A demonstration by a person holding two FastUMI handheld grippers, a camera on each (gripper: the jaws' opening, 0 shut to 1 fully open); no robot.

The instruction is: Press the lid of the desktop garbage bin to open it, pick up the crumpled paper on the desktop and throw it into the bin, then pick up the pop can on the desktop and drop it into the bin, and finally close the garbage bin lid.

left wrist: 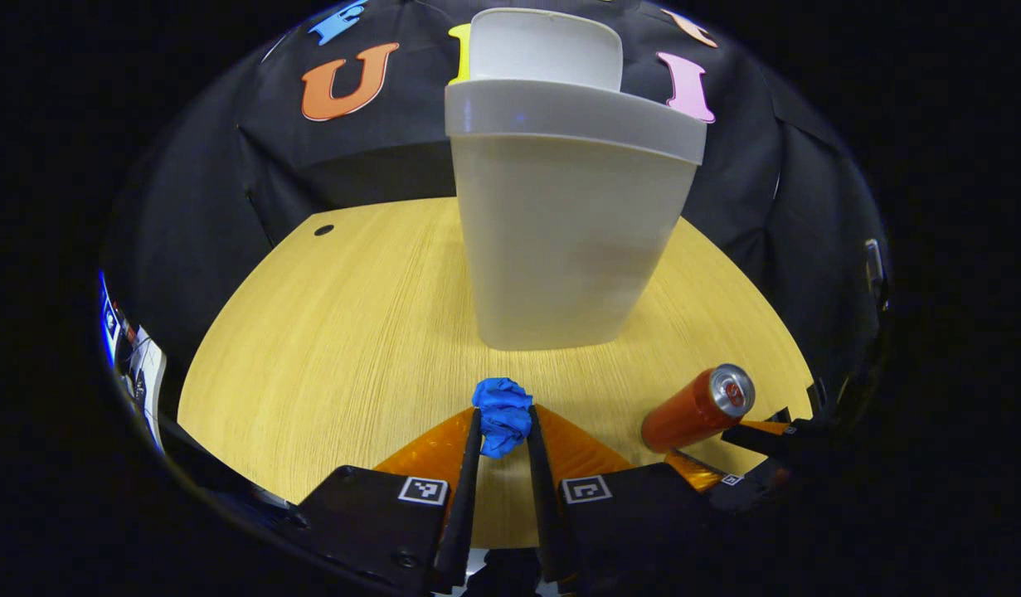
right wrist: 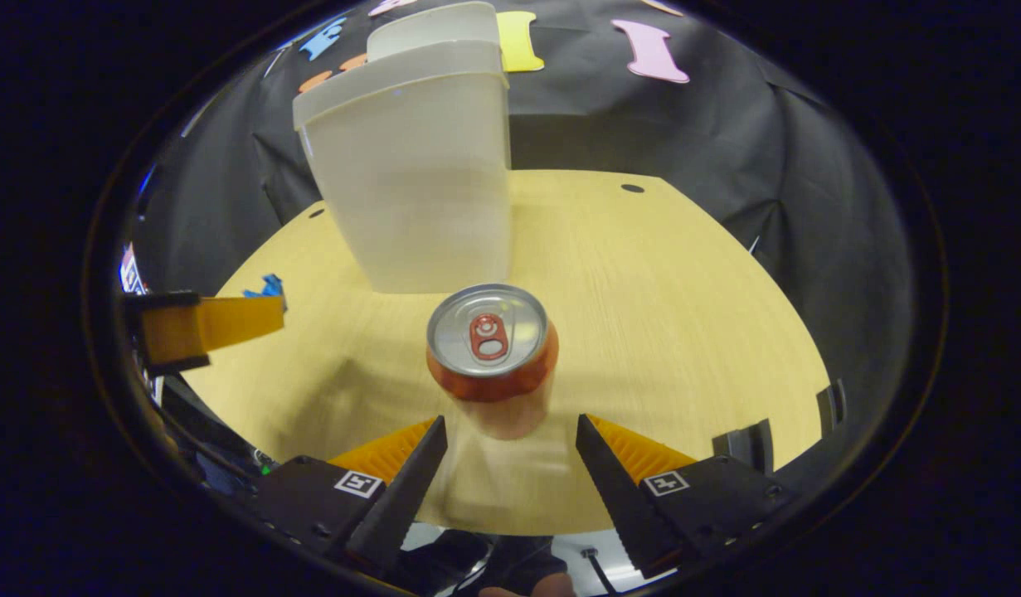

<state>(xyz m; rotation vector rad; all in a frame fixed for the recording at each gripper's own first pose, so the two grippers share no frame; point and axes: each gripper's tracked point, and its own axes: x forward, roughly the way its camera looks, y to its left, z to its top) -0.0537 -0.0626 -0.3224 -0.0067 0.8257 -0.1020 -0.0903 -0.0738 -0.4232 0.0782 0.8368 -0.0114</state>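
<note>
Left gripper view: the blue crumpled paper [left wrist: 503, 416] sits pinched between the left gripper's [left wrist: 503, 423] closed fingers, the open-lidded bin [left wrist: 570, 224] at twelve o'clock. The right gripper [right wrist: 510, 431] gapes open before the pop can [right wrist: 491, 358].

The bin [left wrist: 572, 224] stands behind the crumpled paper [left wrist: 502, 414] (pop can [left wrist: 699, 408] right) on the table [left wrist: 344, 348].

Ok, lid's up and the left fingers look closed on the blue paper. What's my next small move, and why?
Probably lift the left gripper straight up a little. Its fingers press the crumpled paper from both sides, but the paper sits low by the table, well below the bin rim, and the lid stands open. The right gripper is open, with the can ahead of it ungripped.
</note>
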